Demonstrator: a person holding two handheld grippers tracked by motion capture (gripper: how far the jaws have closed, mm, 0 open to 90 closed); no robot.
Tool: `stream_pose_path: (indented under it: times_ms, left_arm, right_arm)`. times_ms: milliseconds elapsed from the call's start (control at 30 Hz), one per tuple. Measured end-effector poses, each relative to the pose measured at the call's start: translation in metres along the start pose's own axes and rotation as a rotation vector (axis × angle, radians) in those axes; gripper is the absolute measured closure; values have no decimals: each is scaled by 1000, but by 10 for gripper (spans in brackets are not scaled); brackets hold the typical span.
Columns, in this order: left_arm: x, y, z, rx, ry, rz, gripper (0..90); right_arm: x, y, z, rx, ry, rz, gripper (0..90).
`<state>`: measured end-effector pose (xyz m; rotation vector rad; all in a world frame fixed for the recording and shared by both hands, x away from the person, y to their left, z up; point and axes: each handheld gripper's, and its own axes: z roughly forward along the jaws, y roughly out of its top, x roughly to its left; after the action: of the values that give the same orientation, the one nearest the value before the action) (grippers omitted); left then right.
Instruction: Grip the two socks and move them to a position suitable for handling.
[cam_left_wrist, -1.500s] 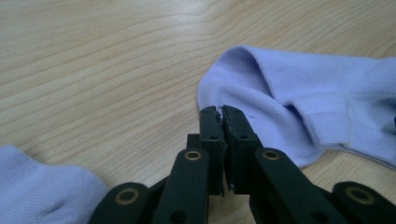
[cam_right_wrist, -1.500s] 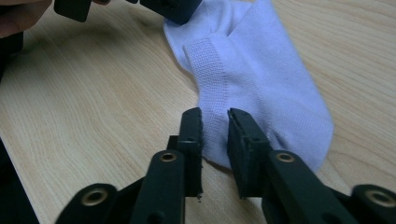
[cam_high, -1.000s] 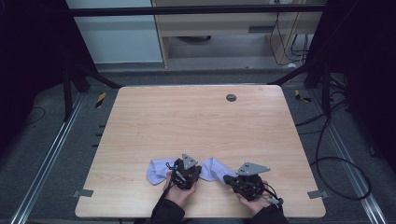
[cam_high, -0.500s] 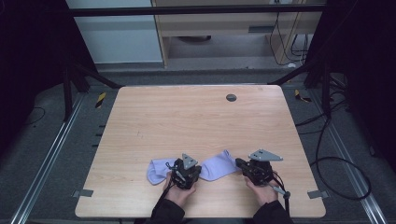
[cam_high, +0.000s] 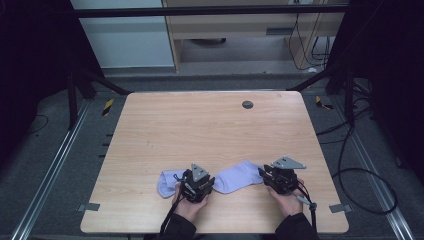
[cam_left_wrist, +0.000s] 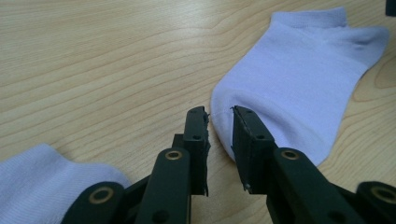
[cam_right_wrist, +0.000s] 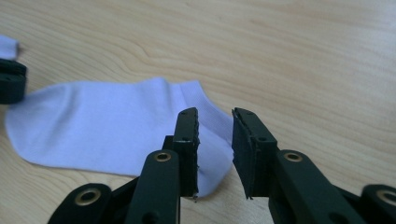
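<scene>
Lying flat between both grippers on the wooden table (cam_high: 210, 130): one lilac ankle sock (cam_high: 239, 176), soft, light, limp. Left gripper (cam_left_wrist: 219, 122) and right gripper (cam_right_wrist: 215, 122) have just been opening, now parted narrowly, pads off the cloth. Best pinched at cuff or toe edge.

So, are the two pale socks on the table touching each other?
Apart. In the left gripper view, bare wood separates the near sock from the far sock, and the left gripper stands open between them.

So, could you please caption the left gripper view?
Left gripper jaws just opened at the toe of a lilac sock on the wooden table.
</scene>
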<state>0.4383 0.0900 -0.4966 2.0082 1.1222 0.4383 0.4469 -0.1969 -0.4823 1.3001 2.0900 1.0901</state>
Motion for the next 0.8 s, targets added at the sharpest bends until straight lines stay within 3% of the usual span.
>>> stream_pose_path:
  times_ms: [267, 400, 467, 633, 800]
  left_arm:
    - [-2, -3, 6, 25, -8, -3, 733]
    - [-3, -3, 7, 27, -5, -4, 797]
    - [-4, -3, 8, 27, -7, -5, 812]
    - [-5, 0, 8, 33, -10, 3, 887]
    - [-3, 7, 4, -9, -20, -3, 891]
  right_arm:
    - [-6, -5, 20, 81, 18, 9, 701]
    - [-5, -6, 22, 109, 19, 6, 752]
    - [-4, -5, 23, 130, 23, 14, 851]
    - [-3, -4, 22, 142, 32, 23, 884]
    - [1, -2, 4, 85, 60, 26, 884]
